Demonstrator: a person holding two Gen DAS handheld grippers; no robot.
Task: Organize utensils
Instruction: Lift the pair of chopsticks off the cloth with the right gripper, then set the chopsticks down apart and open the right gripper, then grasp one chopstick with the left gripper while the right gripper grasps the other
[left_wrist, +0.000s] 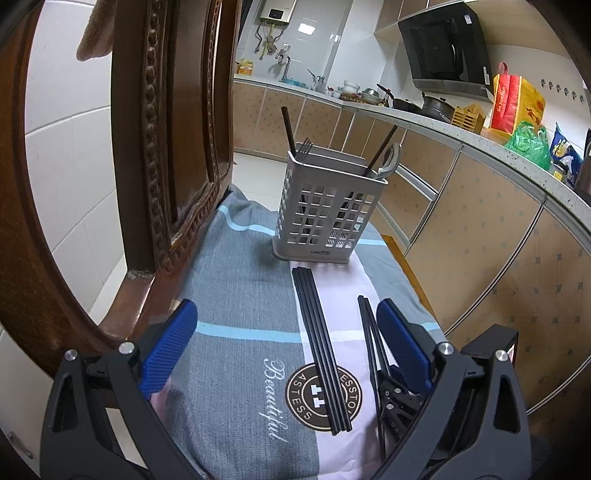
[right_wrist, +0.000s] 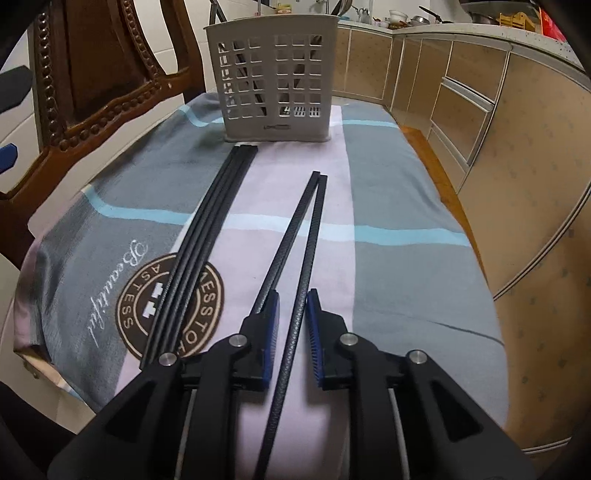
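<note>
A grey slotted utensil holder (left_wrist: 325, 206) (right_wrist: 273, 81) stands at the far end of a striped towel (left_wrist: 236, 295) (right_wrist: 388, 206). It holds two dark chopsticks, a fork (left_wrist: 304, 146) and a spoon (left_wrist: 389, 158). A bundle of black chopsticks (left_wrist: 321, 350) (right_wrist: 199, 251) lies on the towel. To its right lies a loose pair of chopsticks (left_wrist: 369, 332) (right_wrist: 306, 221). My right gripper (right_wrist: 293, 293) is low over this pair, jaws a narrow gap apart. One stick runs between the pads without being pinched; the other passes under the left finger. My left gripper (left_wrist: 286, 306) hovers wide open, with nothing held.
A carved wooden chair back (left_wrist: 162, 147) (right_wrist: 103, 74) rises along the towel's left side. Kitchen cabinets and a cluttered counter (left_wrist: 480, 147) curve along the right. The wooden seat edge (right_wrist: 424, 144) shows beyond the towel on the right.
</note>
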